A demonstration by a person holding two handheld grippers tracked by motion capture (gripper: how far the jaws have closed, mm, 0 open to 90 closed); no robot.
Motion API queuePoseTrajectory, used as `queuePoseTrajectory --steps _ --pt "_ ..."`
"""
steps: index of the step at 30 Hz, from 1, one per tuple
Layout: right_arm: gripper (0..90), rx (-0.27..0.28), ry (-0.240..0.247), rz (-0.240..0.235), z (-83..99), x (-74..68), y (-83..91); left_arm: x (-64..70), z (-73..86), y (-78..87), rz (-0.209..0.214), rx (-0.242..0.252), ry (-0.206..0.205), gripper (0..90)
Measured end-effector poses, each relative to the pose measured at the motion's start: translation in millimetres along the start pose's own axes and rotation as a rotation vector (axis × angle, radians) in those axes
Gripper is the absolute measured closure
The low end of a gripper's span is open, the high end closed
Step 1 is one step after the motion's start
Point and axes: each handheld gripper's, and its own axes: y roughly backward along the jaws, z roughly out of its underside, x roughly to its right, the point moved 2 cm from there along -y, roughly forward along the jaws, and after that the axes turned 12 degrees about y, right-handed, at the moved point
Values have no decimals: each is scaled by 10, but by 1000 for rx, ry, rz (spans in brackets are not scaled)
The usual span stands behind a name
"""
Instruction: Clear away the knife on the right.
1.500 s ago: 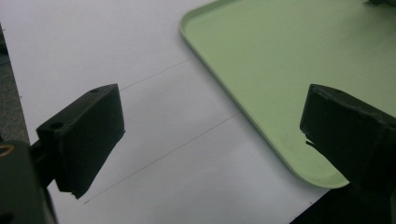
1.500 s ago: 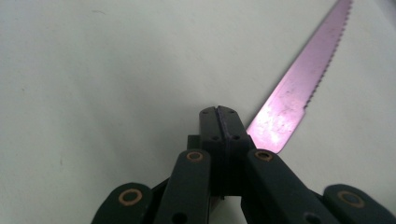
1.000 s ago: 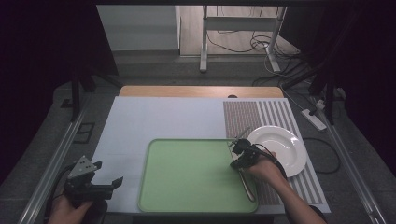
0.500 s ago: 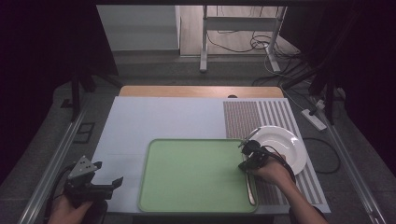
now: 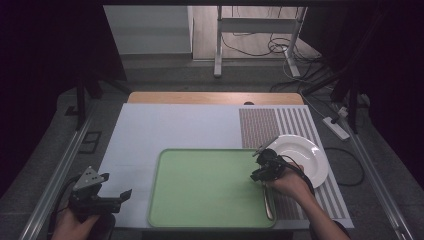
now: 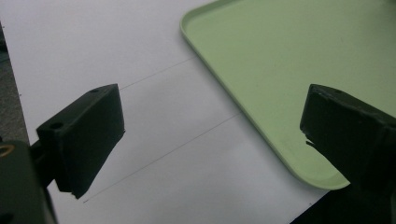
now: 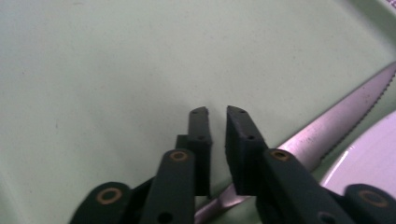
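Serrated steel table knife [image 7: 327, 128] lies on the pale green plastic tray [image 5: 200, 190] along its right edge, passing beneath my right gripper [image 7: 217, 112], whose jaws stand nearly together, holding nothing. My left gripper [image 6: 210, 135] hangs wide apart over the white tabletop [image 6: 154, 140]. Just right sits a round white ceramic plate [image 5: 305, 155].

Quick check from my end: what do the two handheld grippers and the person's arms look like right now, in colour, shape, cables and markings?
Both are black. The left gripper carries a grey three-cornered plate on top and has blocky, wedge-shaped pads with small holes. The right gripper has slimmer flat fingers on link arms with brass-coloured pivot rings; a black cable trails from it along the forearm. Both forearms look bare; no sleeve is visible.
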Motion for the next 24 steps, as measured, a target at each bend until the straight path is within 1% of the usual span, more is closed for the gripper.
queuePoseTrajectory --steps 9,12,15,20,24 --pt "617 68 -3 42 -33 -84 93 7 0 -6 -7 -5 -7 66" --pt "580 95 -10 58 -41 -114 137 5 1 -4 -7 -2 -4 66" --pt "548 121 -7 73 -52 -145 186 4 1 -4 -6 -2 -3 66" --pt "494 160 -11 80 -57 -196 252 6 1 -4 -7 -2 -4 66" --pt "446 184 -27 87 -31 -222 296 3 0 -4 -5 -2 -2 66"
